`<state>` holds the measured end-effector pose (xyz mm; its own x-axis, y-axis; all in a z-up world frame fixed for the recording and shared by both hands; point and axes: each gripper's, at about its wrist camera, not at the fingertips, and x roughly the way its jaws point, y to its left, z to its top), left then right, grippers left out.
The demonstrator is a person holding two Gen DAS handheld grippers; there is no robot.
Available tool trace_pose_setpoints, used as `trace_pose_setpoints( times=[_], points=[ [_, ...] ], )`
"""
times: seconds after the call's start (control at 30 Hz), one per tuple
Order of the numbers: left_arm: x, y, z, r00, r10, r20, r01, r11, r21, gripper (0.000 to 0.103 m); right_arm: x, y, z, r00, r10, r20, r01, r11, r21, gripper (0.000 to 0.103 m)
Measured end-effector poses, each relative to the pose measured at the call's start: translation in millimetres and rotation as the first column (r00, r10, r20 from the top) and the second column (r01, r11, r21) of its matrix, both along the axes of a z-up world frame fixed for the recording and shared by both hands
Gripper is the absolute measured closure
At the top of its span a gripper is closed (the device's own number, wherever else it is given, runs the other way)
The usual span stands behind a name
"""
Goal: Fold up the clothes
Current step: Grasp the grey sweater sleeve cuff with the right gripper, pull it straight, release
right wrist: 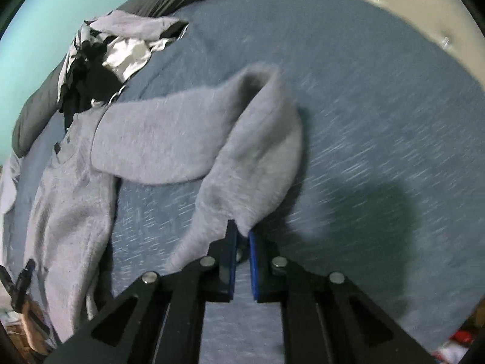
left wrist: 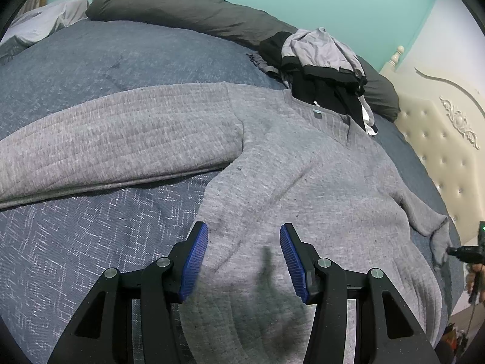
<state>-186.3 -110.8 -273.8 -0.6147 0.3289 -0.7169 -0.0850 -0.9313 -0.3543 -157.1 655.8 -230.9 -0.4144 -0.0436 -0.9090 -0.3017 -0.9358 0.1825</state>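
A grey knitted sweater (left wrist: pixel 303 166) lies spread face up on the bed, with one sleeve (left wrist: pixel 106 145) stretched out to the left. My left gripper (left wrist: pixel 244 227) is open just above the sweater's lower body, and its blue pads (left wrist: pixel 197 257) stand wide apart on either side of the fabric. In the right wrist view my right gripper (right wrist: pixel 241 229) is shut on the cuff end of the other sleeve (right wrist: pixel 257 151). That sleeve rises off the bedspread and arches back toward the sweater's body (right wrist: pixel 69 188).
A blue-grey patterned bedspread (left wrist: pixel 75 257) covers the bed. A heap of black and grey clothes (left wrist: pixel 321 60) sits by the sweater's collar. Behind it lies a dark grey pillow (left wrist: pixel 182 9). A cream tufted headboard (left wrist: pixel 439 139) borders the right side, below a teal wall.
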Motion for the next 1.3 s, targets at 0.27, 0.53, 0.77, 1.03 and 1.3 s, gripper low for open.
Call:
trace_pose_setpoints(
  times=[0.27,0.53,0.77,1.03,1.3],
  points=[
    [1.0,0.4,2.0,1.000,0.006,-0.003,-0.006,1.000,-0.005,0.049,27.4,79.2,45.3,0.996,-0.089,0.017,0.082,0.968,0.237,0.096],
    [1.2,4.8,1.5,1.000,-0.001,-0.005,0.001,1.000,-0.028,0.049,8.9,98.5,39.6,0.995,-0.091,0.047,0.068,0.931,0.358,0.097],
    [-0.8,5.0,0.4,1.000,-0.003,-0.007,0.002,0.999,-0.036,0.049,-18.5,104.1,32.2,0.986,-0.151,0.071,0.103,0.884,0.456,0.096],
    [-1.4,5.5,3.1,1.000,-0.005,-0.013,0.004,0.999,-0.036,0.049,-11.1,116.8,36.0,0.973,-0.232,-0.016,0.213,0.861,0.462,0.070],
    [0.2,7.3,4.5,1.000,-0.010,-0.016,0.009,0.999,-0.041,0.049,42.1,160.3,24.8,0.942,-0.335,-0.032,0.332,0.910,0.250,0.052]
  ],
)
